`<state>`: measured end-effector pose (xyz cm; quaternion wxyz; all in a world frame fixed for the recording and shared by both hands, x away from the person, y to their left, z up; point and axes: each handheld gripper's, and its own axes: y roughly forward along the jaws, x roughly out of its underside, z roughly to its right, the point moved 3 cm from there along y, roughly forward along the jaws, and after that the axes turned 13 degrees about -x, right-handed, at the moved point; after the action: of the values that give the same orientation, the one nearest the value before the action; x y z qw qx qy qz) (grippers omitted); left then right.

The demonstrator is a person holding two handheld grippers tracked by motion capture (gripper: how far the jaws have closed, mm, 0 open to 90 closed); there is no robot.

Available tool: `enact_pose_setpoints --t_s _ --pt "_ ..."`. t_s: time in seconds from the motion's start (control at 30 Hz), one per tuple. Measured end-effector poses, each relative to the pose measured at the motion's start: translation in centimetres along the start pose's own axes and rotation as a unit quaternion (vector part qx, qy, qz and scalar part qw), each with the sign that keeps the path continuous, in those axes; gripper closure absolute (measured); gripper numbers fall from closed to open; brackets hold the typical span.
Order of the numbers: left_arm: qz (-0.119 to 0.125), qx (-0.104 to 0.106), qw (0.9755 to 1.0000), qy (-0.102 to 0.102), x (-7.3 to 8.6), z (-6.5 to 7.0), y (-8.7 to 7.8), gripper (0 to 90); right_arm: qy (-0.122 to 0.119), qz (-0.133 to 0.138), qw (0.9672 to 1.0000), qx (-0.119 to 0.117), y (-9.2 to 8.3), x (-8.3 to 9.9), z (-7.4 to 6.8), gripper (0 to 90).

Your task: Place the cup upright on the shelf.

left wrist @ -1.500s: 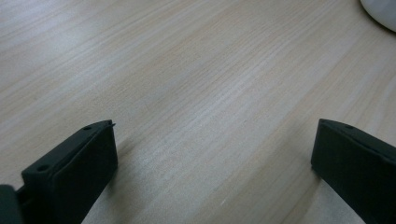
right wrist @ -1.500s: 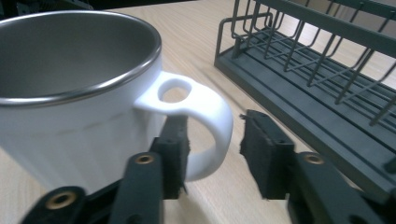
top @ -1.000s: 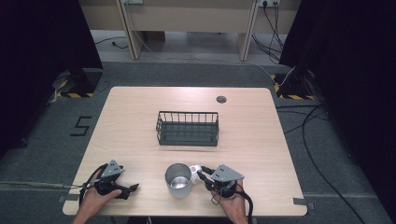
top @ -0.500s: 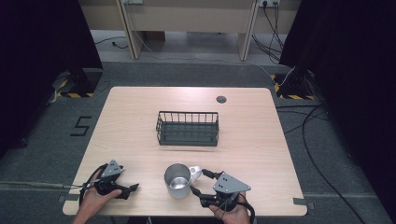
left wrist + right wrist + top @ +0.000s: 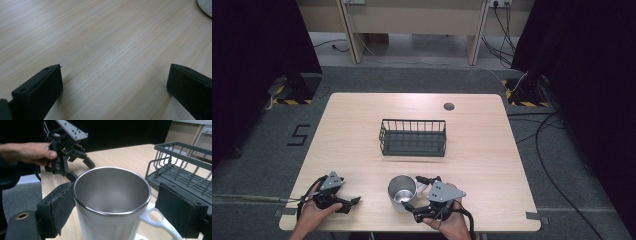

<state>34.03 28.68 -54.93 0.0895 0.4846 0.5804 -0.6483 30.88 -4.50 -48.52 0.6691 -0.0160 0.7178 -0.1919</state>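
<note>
Right gripper (image 5: pixel 112 207) open wide, mug (image 5: pixel 112 205) between jaws

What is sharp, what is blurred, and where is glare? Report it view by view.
High view: even light, table and basket sharp, dark curtains at the sides. Left gripper view: wood grain soft, near jaws blurred. Right gripper view: mug fairly sharp with a bright rim highlight; basket softer, background black.

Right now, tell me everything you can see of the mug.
The mug stands upright and empty near the table's front edge, in front of the wire basket. It is white outside with a shiny steel lining and rim, and a white loop handle. The right gripper's open fingers flank it, the left one at its wall.
</note>
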Motion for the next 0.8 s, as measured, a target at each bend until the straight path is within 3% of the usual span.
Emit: enact_pose_setpoints --t_s 0.37,0.63,0.8 --pt "0.0 0.0 1.0 -0.001 0.0 0.0 0.0 0.0 -0.008 -0.007 0.9992 -0.039 2.4 0.1 1.1 5.2" --pt "0.0 0.0 1.0 -0.001 0.0 0.0 0.0 0.0 -0.001 -0.015 0.9961 -0.087 3.6 -0.2 2.1 5.0" --pt "0.0 0.0 1.0 -0.001 0.0 0.0 0.0 0.0 0.007 -0.012 0.9951 -0.098 3.7 -0.1 2.4 5.2"
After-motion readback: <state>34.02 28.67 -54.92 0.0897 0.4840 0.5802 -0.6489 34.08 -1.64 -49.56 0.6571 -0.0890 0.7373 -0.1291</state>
